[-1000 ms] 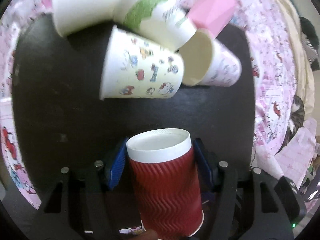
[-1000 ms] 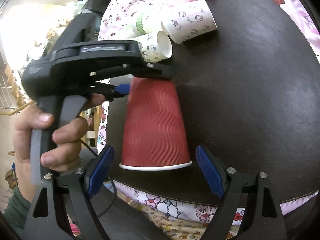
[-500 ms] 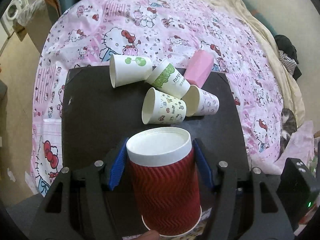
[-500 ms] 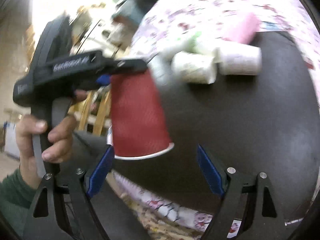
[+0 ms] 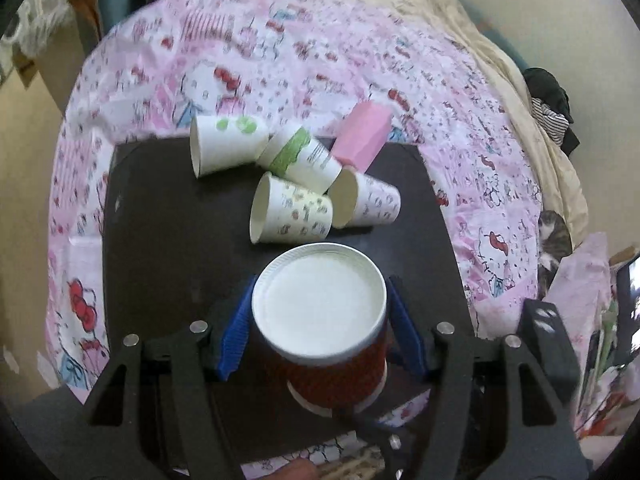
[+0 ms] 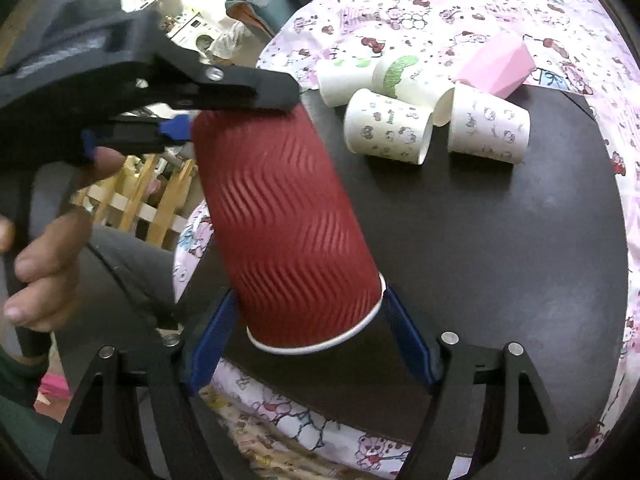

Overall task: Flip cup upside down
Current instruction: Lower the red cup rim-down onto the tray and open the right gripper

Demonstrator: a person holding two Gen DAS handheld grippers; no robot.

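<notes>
The red cup [image 6: 280,220] is in the air above the near edge of the black table [image 6: 500,240], already turned so its white base points up and the rim down, a little tilted. The left gripper [image 5: 318,322] pinches it near the base. The right gripper [image 6: 308,332] has its jaws spread around the rim; whether they touch it I cannot tell. It remains to set the cup down and release it

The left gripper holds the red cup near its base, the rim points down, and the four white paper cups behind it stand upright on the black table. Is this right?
Not quite. The white paper cups lie on their sides, as the left wrist view shows. The rest holds: the left gripper holds the red cup near its base, rim down, above the black table.
</notes>
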